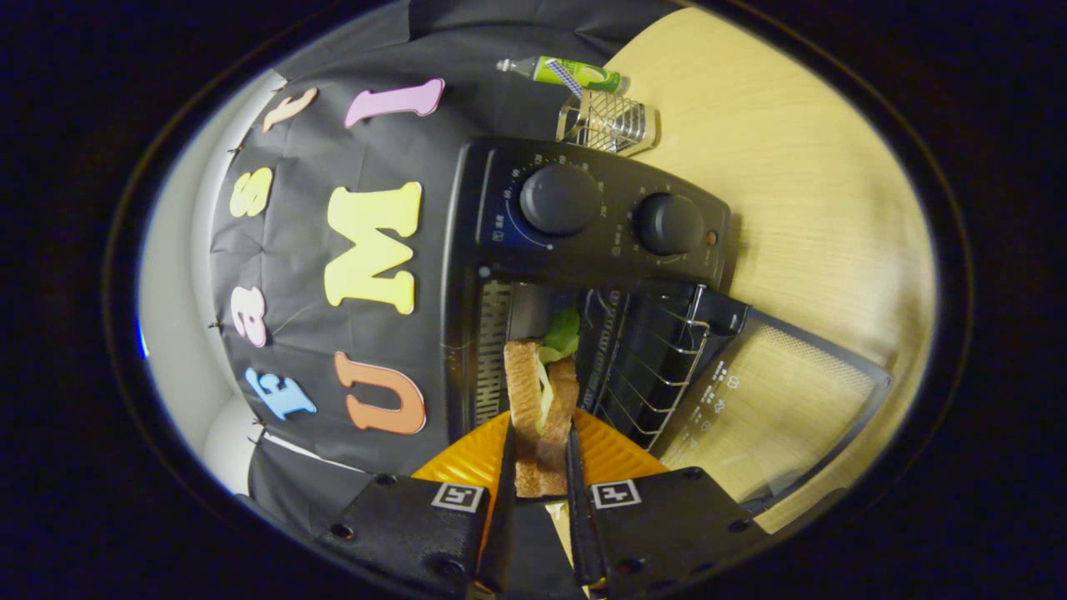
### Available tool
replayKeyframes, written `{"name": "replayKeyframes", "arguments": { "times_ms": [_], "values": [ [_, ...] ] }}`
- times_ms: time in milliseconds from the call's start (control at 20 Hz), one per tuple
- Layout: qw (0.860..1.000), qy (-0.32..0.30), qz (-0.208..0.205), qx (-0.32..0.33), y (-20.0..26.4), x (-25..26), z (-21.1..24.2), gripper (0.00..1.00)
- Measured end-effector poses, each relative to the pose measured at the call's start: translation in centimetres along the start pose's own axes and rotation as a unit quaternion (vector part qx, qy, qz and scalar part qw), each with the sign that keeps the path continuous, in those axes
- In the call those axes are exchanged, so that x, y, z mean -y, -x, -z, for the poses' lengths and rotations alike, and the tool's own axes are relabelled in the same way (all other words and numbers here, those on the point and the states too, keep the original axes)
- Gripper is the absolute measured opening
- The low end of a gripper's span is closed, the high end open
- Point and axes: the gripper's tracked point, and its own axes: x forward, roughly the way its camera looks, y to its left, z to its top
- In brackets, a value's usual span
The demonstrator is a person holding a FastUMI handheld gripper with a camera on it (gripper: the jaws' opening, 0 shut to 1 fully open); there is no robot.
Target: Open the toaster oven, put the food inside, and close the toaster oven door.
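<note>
Sandwich (540,417) is clamped between both fingers of the tongs (540,479), its leading end at the mouth of the toaster oven (583,217). Door (775,408) is fully open, flat over the tabletop (800,167). Opening done; insertion underway by judgement; release and door closing remain.

The toaster oven (583,225) had a matt black plastic-looking face; its rack (658,367) was shiny wire metal; the tabletop (800,183) looked smooth pale wood.
</note>
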Motion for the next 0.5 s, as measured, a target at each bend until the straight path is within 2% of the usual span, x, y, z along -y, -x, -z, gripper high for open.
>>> {"name": "replayKeyframes", "arguments": {
  "times_ms": [350,500],
  "values": [
    [1.0,0.027,0.004,-0.01,-6.2,1.0,1.6,0.36],
    [0.999,0.049,0.002,-0.022,-6.1,0.1,2.8,0.47]
  ]
}}
